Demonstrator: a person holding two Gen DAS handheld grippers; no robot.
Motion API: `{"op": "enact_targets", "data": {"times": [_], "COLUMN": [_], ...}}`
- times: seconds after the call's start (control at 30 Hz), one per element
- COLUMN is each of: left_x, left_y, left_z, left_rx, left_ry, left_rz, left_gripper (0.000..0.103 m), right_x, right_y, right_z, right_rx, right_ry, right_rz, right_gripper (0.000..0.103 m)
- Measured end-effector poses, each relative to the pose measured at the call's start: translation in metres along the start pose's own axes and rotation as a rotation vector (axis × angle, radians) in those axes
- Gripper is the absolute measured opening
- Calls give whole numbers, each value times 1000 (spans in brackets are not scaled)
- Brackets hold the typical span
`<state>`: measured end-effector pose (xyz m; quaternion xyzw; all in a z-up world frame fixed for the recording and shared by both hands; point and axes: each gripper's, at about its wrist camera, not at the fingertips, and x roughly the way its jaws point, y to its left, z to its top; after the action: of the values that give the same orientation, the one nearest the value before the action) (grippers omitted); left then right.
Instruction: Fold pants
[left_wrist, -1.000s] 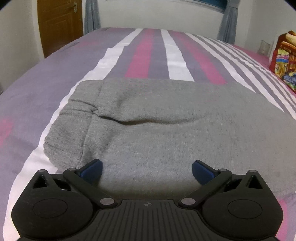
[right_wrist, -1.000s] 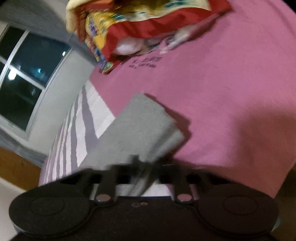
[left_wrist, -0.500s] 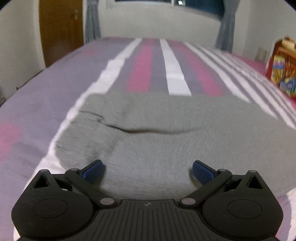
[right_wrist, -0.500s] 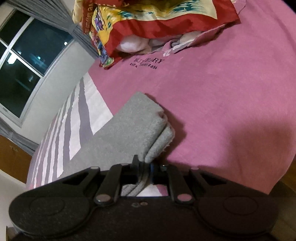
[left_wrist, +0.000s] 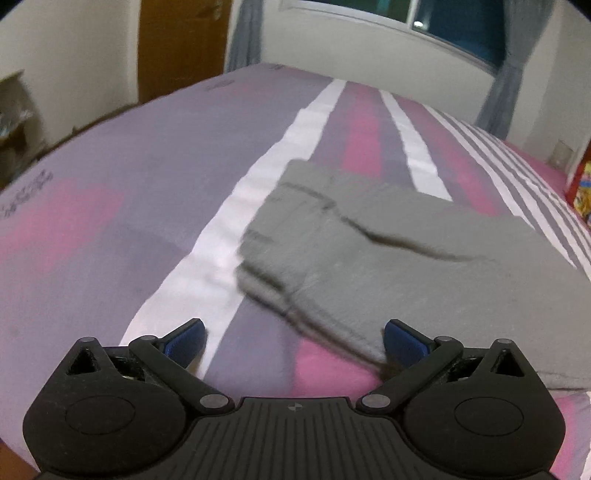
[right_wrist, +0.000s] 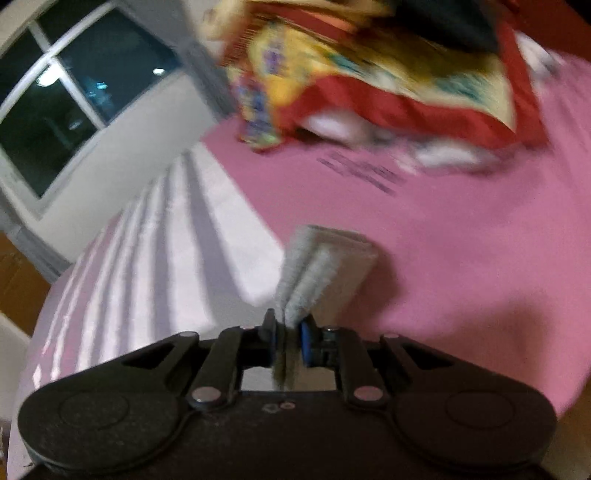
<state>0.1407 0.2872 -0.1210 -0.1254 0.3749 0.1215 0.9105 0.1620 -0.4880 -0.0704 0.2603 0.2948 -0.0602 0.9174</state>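
Bedding fills both views: a sheet (left_wrist: 155, 192) in purple, pink and white stripes covers the bed, turning plain pink on the side seen by the right wrist camera, where small dark lettering is printed on it. Grey pants (left_wrist: 424, 266) lie flat across the stripes, folded into layers, their thick doubled edge facing the left gripper. A red and yellow patterned quilt (right_wrist: 369, 74) is heaped at the far end of the pink area, blurred. Left gripper (left_wrist: 293, 338) hovers with its jaws spread wide, empty; its right blue pad (left_wrist: 404, 341) sits just at the pants' near edge. Right gripper (right_wrist: 286, 341) is pinched nearly closed on a folded end of the pants (right_wrist: 317, 266), lifted clear of the sheet.
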Motion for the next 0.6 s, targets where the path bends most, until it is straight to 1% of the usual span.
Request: {"op": "enact_targets", "data": {"times": [0.07, 0.13, 0.27, 0.33, 0.4, 0.43, 0.47, 0.53, 0.57, 0.6], "left_x": [-1, -3, -14, -25, -32, -35, -37, -43, -44, -47], "left_y": [9, 14, 25, 33, 43, 48, 52, 59, 61, 63], "left_z": [-6, -12, -21, -27, -33, -37, -40, -49, -52, -55], "left_rx": [-34, -37, -15, -22, -35, -42, -48, -58, -58, -56], "left_ry": [-11, -16, -30, -36, -35, -33, -31, -27, -25, -25], "left_rz": [-14, -21, -18, -16, -11, -9, -8, -4, -3, -2], "left_gripper": [103, 103, 103, 103, 103, 103, 103, 103, 103, 103], "right_x": [4, 10, 24, 32, 42, 47, 53, 62, 65, 67], "right_y": [46, 92, 187, 228, 260, 273, 284, 296, 298, 297], "right_z": [6, 5, -16, -41, -73, -92, -117, -161, -182, -194], "right_rx": [-91, -187, -359, -436, -514, -564, -632, -762, -834, -887], "right_ry": [-7, -5, 23, 57, 116, 151, 203, 295, 323, 328], "right_rz": [51, 107, 274, 366, 448, 483, 520, 542, 527, 512], "right_gripper": [12, 12, 12, 12, 12, 12, 12, 12, 12, 12]}}
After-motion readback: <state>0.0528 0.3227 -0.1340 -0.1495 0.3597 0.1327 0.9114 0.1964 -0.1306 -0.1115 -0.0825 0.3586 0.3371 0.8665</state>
